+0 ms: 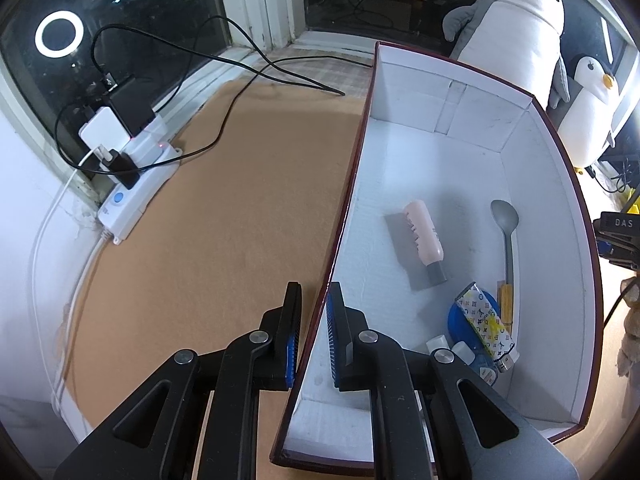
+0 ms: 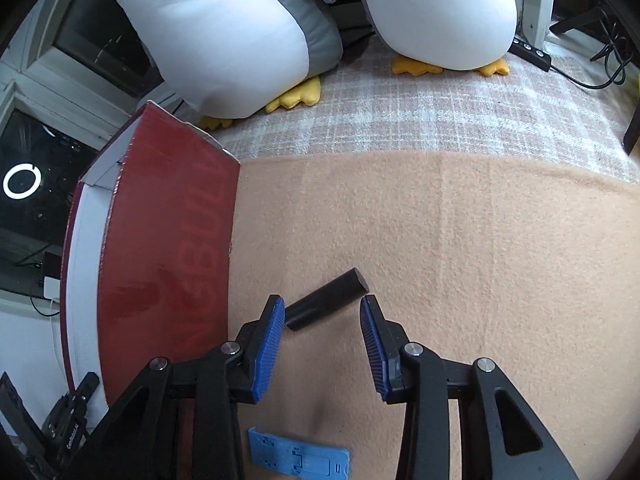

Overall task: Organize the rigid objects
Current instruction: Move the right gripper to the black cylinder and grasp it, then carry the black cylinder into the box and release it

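Observation:
A dark red box (image 1: 440, 152) with a white inside lies on the tan blanket; its red outer wall (image 2: 160, 264) shows in the right wrist view. In it lie a pink bottle (image 1: 423, 231), a grey spoon (image 1: 506, 228), a patterned lighter (image 1: 486, 326) on a blue lid (image 1: 460, 320) and small white pieces. My left gripper (image 1: 314, 292) straddles the box's left wall (image 1: 344, 208), jaws close either side of it. My right gripper (image 2: 322, 306) is open, low over a black cylinder (image 2: 328, 298) lying on the blanket between its fingertips.
A blue flat plastic piece (image 2: 298, 454) lies under the right gripper. Two penguin plush toys (image 1: 516, 12) stand behind the box. A white power strip (image 1: 132, 184) with chargers and black cables sits at the left by the window.

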`<action>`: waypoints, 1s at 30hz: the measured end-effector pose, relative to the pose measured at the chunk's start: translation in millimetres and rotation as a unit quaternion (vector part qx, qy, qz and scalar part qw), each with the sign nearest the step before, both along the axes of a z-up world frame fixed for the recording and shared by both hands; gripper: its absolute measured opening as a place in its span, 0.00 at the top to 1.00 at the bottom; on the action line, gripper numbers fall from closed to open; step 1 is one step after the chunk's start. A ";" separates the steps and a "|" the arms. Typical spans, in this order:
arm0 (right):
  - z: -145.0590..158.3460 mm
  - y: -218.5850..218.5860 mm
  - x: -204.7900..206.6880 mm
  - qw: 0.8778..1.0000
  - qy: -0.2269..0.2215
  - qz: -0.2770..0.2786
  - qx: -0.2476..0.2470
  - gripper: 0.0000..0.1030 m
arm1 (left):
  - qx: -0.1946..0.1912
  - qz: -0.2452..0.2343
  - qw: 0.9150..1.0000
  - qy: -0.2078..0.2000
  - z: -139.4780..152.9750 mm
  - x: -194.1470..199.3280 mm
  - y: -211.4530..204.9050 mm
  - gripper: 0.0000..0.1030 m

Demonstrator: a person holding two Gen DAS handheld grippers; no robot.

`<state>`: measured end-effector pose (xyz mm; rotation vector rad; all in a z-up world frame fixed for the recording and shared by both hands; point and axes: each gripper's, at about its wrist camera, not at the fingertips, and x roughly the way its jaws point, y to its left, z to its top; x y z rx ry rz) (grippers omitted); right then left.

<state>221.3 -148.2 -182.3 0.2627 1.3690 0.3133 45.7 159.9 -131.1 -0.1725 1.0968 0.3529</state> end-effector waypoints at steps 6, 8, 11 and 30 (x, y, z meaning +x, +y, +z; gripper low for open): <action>-5.7 6.6 7.0 1.000 0.003 0.010 -0.016 0.71 | 0.000 0.001 1.000 0.001 -0.5 1.4 1.2 0.91; -6.0 10.1 9.8 1.000 0.002 0.014 -0.023 0.71 | 0.000 0.001 1.000 0.001 -0.7 1.7 1.0 0.91; -7.5 13.3 12.9 0.999 0.006 0.019 -0.030 0.72 | 0.000 0.002 1.000 0.000 -0.7 1.8 0.8 0.91; -4.2 29.3 -14.8 0.995 -0.031 0.064 -0.063 0.86 | -0.011 0.001 1.000 -0.009 -1.5 -3.5 0.4 0.91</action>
